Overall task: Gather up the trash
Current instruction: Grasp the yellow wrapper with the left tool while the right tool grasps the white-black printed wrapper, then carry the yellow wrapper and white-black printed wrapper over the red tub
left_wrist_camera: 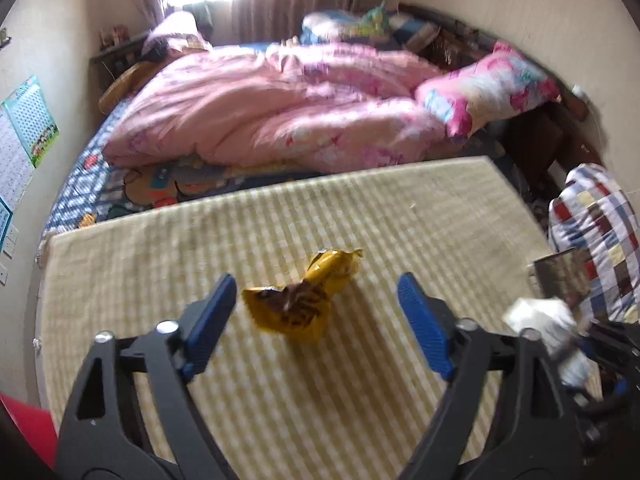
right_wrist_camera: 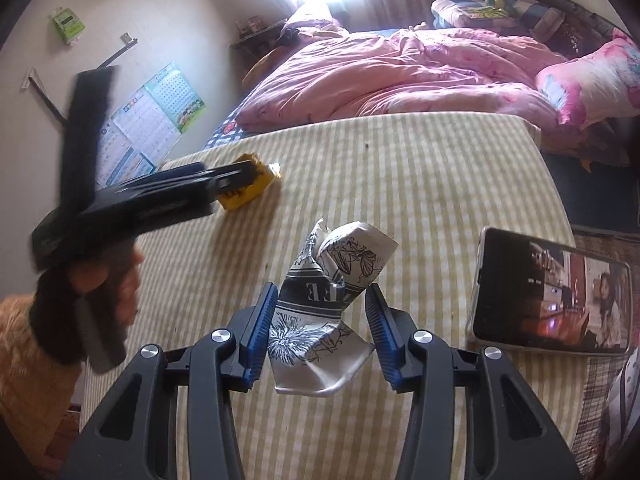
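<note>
A crumpled yellow snack wrapper (left_wrist_camera: 296, 304) lies on the yellow striped mat (left_wrist_camera: 280, 400). My left gripper (left_wrist_camera: 316, 282) hangs open over it, one blue pad on either side, neither touching. In the right wrist view the same left gripper (right_wrist_camera: 224, 188) reaches the wrapper (right_wrist_camera: 248, 194) from the left, with a hand (right_wrist_camera: 108, 280) on its handle. My right gripper (right_wrist_camera: 322, 290) is shut on a crushed white paper cup (right_wrist_camera: 320, 320) with black print, both pads pressing its sides. That cup (left_wrist_camera: 540, 320) also shows at the right edge of the left wrist view.
A phone (right_wrist_camera: 552, 292) with its screen lit lies on the mat's right side. Behind the mat, a pink quilt (right_wrist_camera: 400, 68) and a flowered pillow (right_wrist_camera: 592, 76) cover the bed. Patchwork fabric (left_wrist_camera: 600, 232) sits at the right. Posters (right_wrist_camera: 152, 120) hang on the left wall.
</note>
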`<act>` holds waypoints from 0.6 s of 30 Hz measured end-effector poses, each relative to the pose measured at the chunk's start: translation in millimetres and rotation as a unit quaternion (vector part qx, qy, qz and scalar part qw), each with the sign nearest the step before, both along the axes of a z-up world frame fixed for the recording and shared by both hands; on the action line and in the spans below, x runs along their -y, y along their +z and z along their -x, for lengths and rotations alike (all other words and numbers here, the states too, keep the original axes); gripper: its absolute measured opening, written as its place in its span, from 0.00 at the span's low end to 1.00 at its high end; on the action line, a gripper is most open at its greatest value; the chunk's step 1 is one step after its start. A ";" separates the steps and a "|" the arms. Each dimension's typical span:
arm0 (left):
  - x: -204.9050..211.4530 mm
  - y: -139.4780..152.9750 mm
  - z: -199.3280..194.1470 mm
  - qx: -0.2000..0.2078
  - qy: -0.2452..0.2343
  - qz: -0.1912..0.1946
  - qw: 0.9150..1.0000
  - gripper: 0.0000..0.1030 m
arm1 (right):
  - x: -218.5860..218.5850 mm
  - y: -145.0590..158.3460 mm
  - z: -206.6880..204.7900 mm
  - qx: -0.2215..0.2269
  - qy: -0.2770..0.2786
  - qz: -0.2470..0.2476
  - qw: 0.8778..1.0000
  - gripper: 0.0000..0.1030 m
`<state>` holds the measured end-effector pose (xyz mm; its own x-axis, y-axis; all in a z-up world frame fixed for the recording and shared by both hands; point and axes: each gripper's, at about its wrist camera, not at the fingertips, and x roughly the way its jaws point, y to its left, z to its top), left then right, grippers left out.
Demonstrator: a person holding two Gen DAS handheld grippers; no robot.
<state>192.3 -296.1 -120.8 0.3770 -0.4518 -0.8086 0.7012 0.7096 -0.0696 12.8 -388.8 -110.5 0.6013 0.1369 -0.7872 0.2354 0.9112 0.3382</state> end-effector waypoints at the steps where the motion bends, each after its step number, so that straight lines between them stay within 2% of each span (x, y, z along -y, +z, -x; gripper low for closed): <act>1: 2.2 -6.4 -4.9 -0.012 0.001 -0.010 1.000 0.53 | 2.3 0.7 2.3 0.001 0.000 -0.002 1.000 0.43; 3: 2.7 -15.3 -9.5 -0.036 0.003 -0.014 0.999 0.40 | 3.7 2.9 6.7 0.004 -0.002 -0.004 1.000 0.43; 6: -4.0 -13.0 -5.1 -0.033 0.002 -0.006 0.999 0.35 | 6.1 8.5 8.3 0.012 -0.006 -0.006 1.000 0.43; 11: -26.5 4.9 17.2 -0.015 0.010 0.023 1.000 0.34 | -2.7 20.6 8.7 0.026 0.001 -0.006 1.000 0.43; 18: -84.1 30.6 59.4 -0.013 0.062 0.069 0.996 0.34 | -32.6 36.4 4.5 0.042 0.031 -0.002 0.999 0.43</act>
<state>132.9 -212.0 -90.2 0.4157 -0.5106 -0.7526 0.6056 0.7728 -0.1898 8.3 -356.2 -74.1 0.6552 0.1786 -0.7340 0.1497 0.9216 0.3580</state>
